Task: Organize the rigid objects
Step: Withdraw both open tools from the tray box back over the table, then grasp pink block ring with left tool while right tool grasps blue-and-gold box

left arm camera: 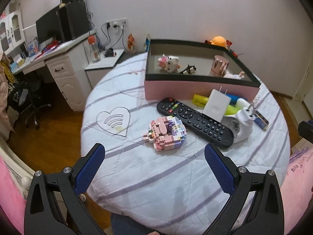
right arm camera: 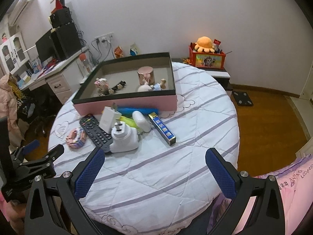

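A pink box (left arm camera: 195,91) (right arm camera: 125,101) with a dark rim sits on the striped bedcover and holds a block figure (left arm camera: 169,62), a rose-gold cylinder (left arm camera: 219,64) (right arm camera: 145,75) and small toys. In front of it lie a pink block model (left arm camera: 166,133) (right arm camera: 76,138), a black remote (left arm camera: 193,121) (right arm camera: 95,131), a white charger (left arm camera: 215,105) (right arm camera: 108,120), a white plug adapter (left arm camera: 243,125) (right arm camera: 124,139) and a blue slim box (right arm camera: 162,129). My left gripper (left arm camera: 154,154) hangs open just short of the block model. My right gripper (right arm camera: 154,158) is open, empty, near the adapter.
A white desk (left arm camera: 58,66) with a monitor stands at the left, with a bottle (left arm camera: 93,49) on a side table. A red toy box (right arm camera: 207,58) sits on a cabinet at the back right. Wooden floor surrounds the bed. The left gripper's body (right arm camera: 31,162) shows at the right view's left edge.
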Tool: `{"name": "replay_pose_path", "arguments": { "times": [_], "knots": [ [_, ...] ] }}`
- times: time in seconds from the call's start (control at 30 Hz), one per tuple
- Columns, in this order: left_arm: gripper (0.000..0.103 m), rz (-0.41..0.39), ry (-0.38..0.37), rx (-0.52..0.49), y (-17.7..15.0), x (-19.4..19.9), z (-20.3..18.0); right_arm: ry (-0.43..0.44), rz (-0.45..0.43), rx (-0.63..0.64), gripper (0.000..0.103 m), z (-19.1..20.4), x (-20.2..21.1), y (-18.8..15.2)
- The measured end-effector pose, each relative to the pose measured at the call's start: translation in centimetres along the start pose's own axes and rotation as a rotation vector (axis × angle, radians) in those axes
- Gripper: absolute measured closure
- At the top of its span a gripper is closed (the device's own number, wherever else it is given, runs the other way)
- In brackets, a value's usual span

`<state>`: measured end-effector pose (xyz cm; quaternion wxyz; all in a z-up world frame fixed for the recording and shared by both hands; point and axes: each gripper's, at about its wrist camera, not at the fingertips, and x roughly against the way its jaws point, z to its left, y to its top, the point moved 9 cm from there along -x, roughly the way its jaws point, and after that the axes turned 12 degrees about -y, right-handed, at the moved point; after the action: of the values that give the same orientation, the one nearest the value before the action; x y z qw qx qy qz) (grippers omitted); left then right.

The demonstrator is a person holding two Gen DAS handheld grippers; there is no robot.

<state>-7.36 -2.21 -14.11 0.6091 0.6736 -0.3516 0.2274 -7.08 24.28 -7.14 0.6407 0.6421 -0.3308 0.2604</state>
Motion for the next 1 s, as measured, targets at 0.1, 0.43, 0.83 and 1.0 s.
{"name": "replay_pose_path", "arguments": {
  "times": [0.1, 0.43, 0.83, 1.0],
  "knots": [
    [0.0, 0.019, -0.003, 0.005, 0.1, -1.6, 0.3, -0.013, 0.018, 0.004, 0.0, -0.1, -1.3, 0.1],
    [0.0, 0.076, 0.013, 0.009, 0.0, -5.4, 1.2, -0.058, 0.081, 0.026, 0.0, -0.6, -6.5, 0.2],
    [0.001, 0.098, 0.027, 0.016, 0.0, -7.9, 1.8, -0.073, 0.124, 0.082, 0.014, -1.5, -11.1, 0.3],
    [0.011, 0.082, 0.0, 0.002, 0.5, -8.1, 1.5, -0.064, 0.142, 0.114, 0.02, -0.9, -12.7, 0.1]
  ]
}}
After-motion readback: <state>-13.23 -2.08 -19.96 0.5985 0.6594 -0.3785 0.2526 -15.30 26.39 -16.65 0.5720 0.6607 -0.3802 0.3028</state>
